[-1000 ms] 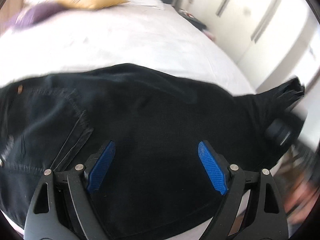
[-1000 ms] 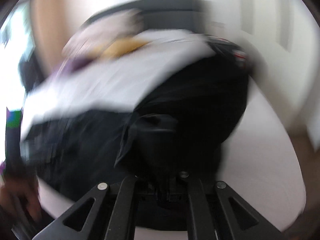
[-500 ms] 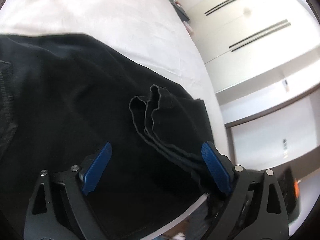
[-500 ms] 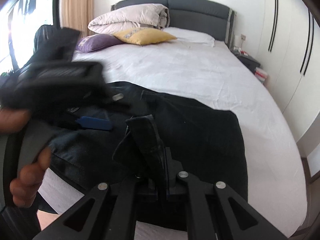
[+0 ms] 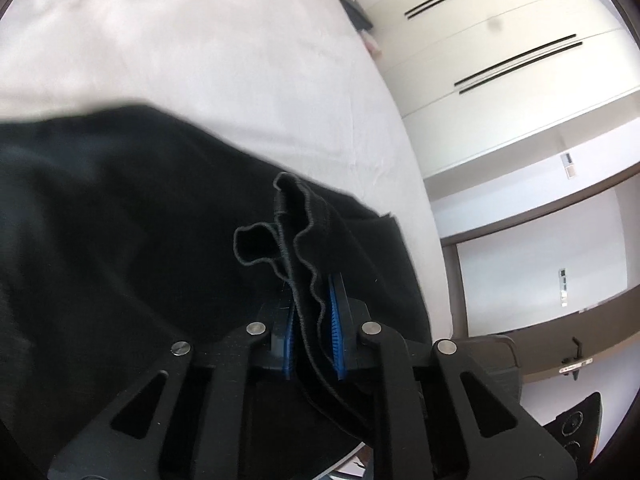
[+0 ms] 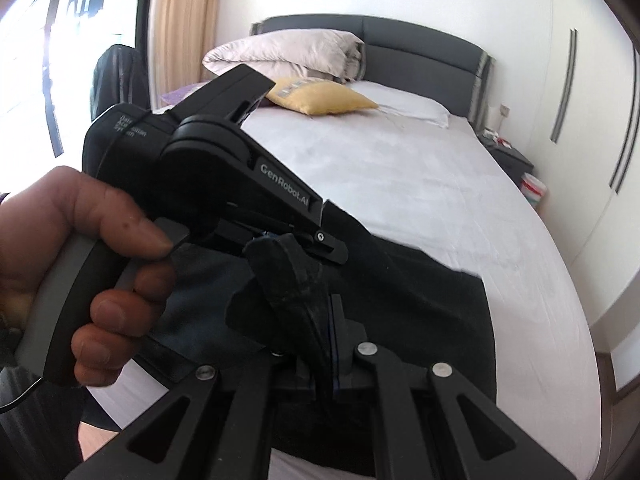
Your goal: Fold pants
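Black pants lie spread on a white bed. My left gripper is shut on the bunched hem edge of the pants, which sticks up between its blue pads. My right gripper is shut on another bunch of the same hem, close beside the left one. In the right wrist view the left gripper's body and the hand holding it fill the left side, right above the pants.
The bed has a grey headboard, a yellow pillow, a folded duvet and a purple pillow. A nightstand and white wardrobe doors stand to the right. A window and curtain are at left.
My left gripper was open over the pants and has closed on the hem bunch. The right gripper still holds its hem, and the two grippers are now close together.
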